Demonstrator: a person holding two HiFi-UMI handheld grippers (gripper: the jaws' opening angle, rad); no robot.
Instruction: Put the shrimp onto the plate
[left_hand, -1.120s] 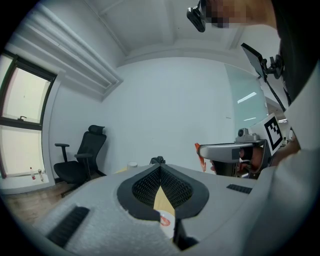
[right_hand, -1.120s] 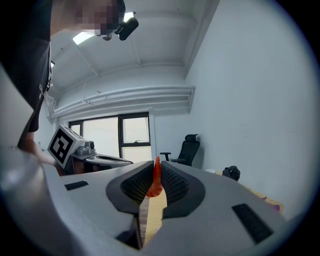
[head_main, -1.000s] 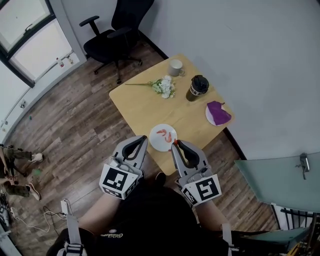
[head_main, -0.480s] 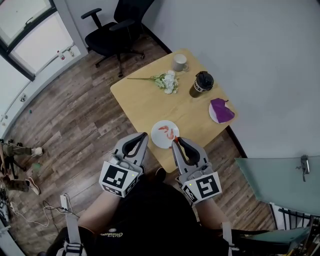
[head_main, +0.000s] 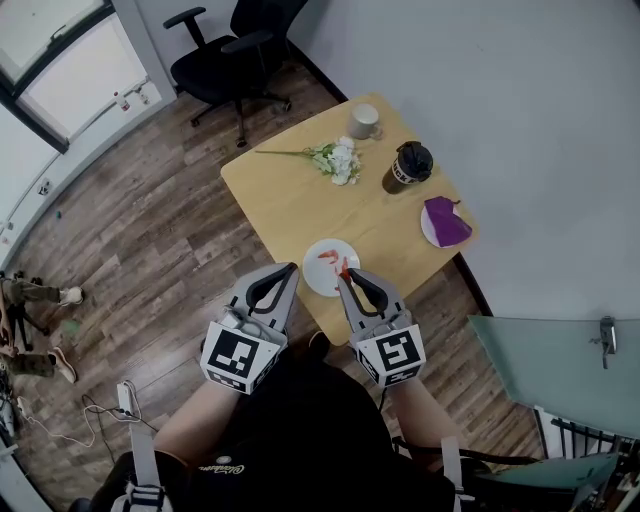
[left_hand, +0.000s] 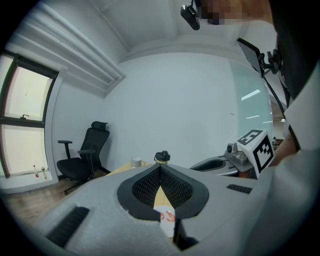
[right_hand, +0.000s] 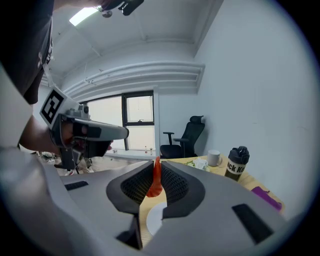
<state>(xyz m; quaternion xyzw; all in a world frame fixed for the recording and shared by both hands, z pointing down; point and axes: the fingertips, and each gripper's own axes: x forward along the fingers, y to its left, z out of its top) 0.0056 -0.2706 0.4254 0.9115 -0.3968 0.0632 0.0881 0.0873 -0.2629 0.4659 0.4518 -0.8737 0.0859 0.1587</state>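
Note:
A white plate lies near the front edge of the wooden table, with two red shrimp on it. My right gripper hovers at the plate's near right rim, shut on another red shrimp that stands upright between its pads. The plate shows just below those jaws. My left gripper is held beside the plate's left rim, shut with nothing in it. Through its jaws I see the plate and shrimp.
Further back on the table are white flowers, a white mug, a dark tumbler and a purple cloth on a small plate. A black office chair stands beyond the table. The wall runs along the right.
My right gripper has shifted slightly left and forward with the shrimp, its tip now at the plate's rim. The left gripper has barely moved.

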